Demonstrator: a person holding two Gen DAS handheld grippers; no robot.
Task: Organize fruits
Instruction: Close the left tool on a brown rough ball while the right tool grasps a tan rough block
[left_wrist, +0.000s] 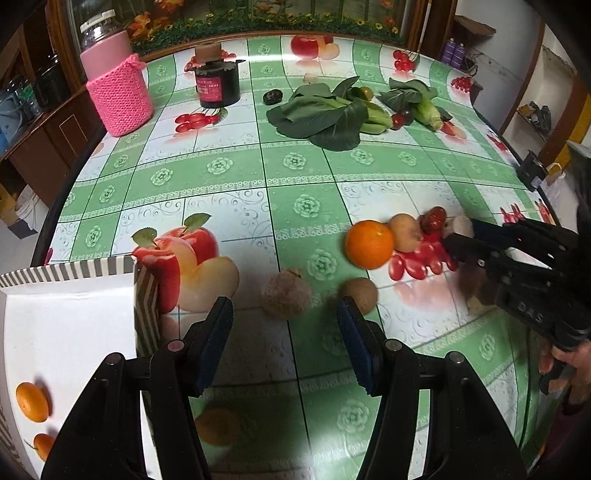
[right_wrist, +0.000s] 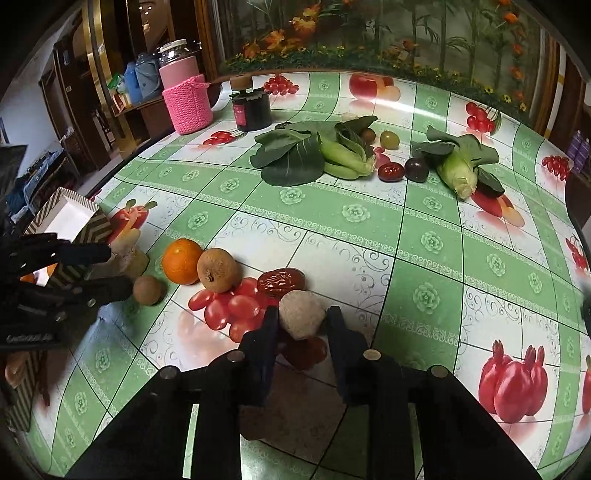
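Note:
In the right wrist view my right gripper (right_wrist: 303, 318) is shut on a pale fuzzy round fruit (right_wrist: 301, 312), one pad on each side of it. A red date (right_wrist: 281, 281), a brown wrinkled fruit (right_wrist: 218, 270), an orange (right_wrist: 182, 260) and a small brown round fruit (right_wrist: 147, 290) lie just beyond. My left gripper (left_wrist: 284, 311) stands open with nothing between its pads. A second pale fuzzy fruit (left_wrist: 286, 293) and the small brown fruit (left_wrist: 361, 295) lie just ahead of its fingertips. The striped box (left_wrist: 70, 266) at its left holds two small oranges (left_wrist: 32, 401). The right gripper (left_wrist: 457, 233) shows at the right.
Leafy greens (right_wrist: 295, 155), a second leafy vegetable (right_wrist: 460, 170), a dark plum (right_wrist: 416, 170), another red date (right_wrist: 390, 171) and a green fruit (right_wrist: 389, 139) lie across the far half of the table. A pink knitted jar (right_wrist: 188, 103) and a black canister (right_wrist: 252, 109) stand at the back left.

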